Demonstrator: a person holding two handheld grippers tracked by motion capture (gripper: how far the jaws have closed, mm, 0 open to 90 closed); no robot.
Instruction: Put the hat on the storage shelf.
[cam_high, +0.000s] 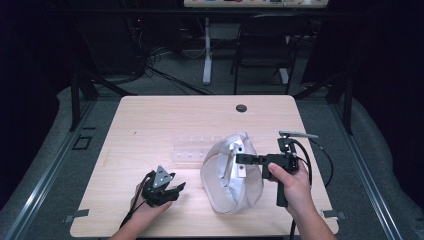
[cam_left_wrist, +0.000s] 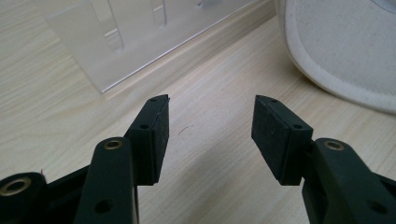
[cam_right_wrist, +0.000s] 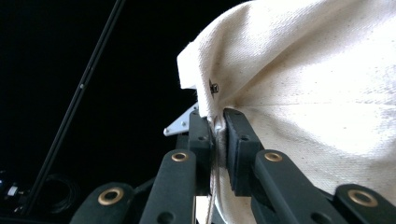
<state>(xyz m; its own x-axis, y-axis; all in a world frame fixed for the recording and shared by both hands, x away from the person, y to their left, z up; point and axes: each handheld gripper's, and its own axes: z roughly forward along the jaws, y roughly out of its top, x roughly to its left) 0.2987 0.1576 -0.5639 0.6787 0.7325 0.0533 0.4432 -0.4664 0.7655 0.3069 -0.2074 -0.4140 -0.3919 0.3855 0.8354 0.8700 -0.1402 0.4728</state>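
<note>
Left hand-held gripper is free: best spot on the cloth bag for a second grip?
Take the bag's rim on its left side, opposite the right hand-held gripper's pinch, coming in from the left. The left hand-held gripper is open beside it, and the thin rim edge suits a pinch.

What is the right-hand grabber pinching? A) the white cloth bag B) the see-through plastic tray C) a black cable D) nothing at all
A: in the right gripper view the right gripper has its jaws closed on a fold of the white cloth bag, and the high view shows it holding the bag's rim up off the table.
</note>
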